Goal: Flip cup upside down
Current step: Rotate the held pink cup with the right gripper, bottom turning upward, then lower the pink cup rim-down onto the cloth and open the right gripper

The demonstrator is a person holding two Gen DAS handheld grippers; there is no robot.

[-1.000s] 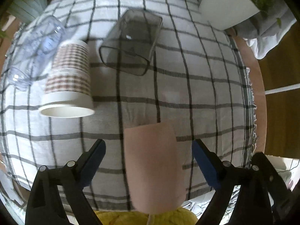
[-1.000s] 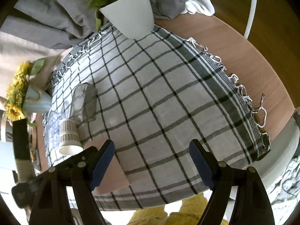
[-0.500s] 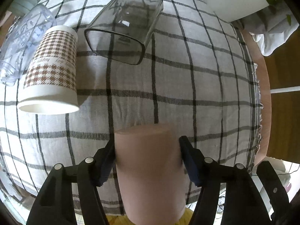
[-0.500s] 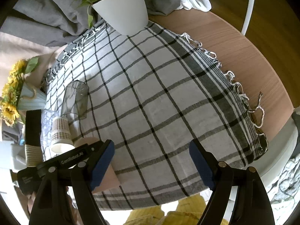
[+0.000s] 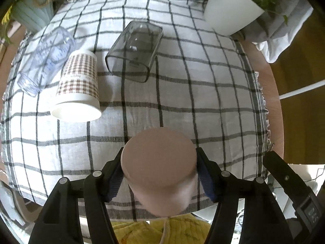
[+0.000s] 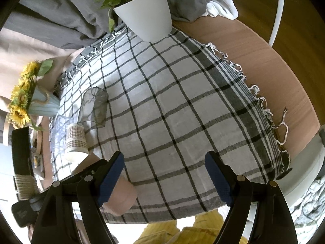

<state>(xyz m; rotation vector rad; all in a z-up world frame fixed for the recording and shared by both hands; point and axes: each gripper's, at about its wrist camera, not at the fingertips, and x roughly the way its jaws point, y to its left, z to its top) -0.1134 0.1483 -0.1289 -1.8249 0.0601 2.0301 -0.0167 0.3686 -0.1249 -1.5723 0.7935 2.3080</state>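
Observation:
My left gripper [image 5: 159, 172] is shut on a plain pink cup [image 5: 160, 162], with a blue pad pressed on each side. The cup is lifted and tilted, its flat bottom facing the camera, above the near edge of the checked cloth [image 5: 203, 93]. In the right wrist view the pink cup [image 6: 124, 195] shows at the lower left, partly behind my right gripper's left finger. My right gripper [image 6: 164, 177] is open and empty over the cloth's near edge.
A checked paper cup [image 5: 78, 89], a smoky square glass [image 5: 135, 48] and a clear plastic cup [image 5: 45, 59] lie on their sides at the left. A white plant pot [image 5: 229, 10] stands at the back right, a sunflower vase [image 6: 38, 103] at the far left.
My left gripper closed on the pink cup, lifted it off the cloth and tipped it so its bottom faces the camera. My right gripper stayed open, almost still.

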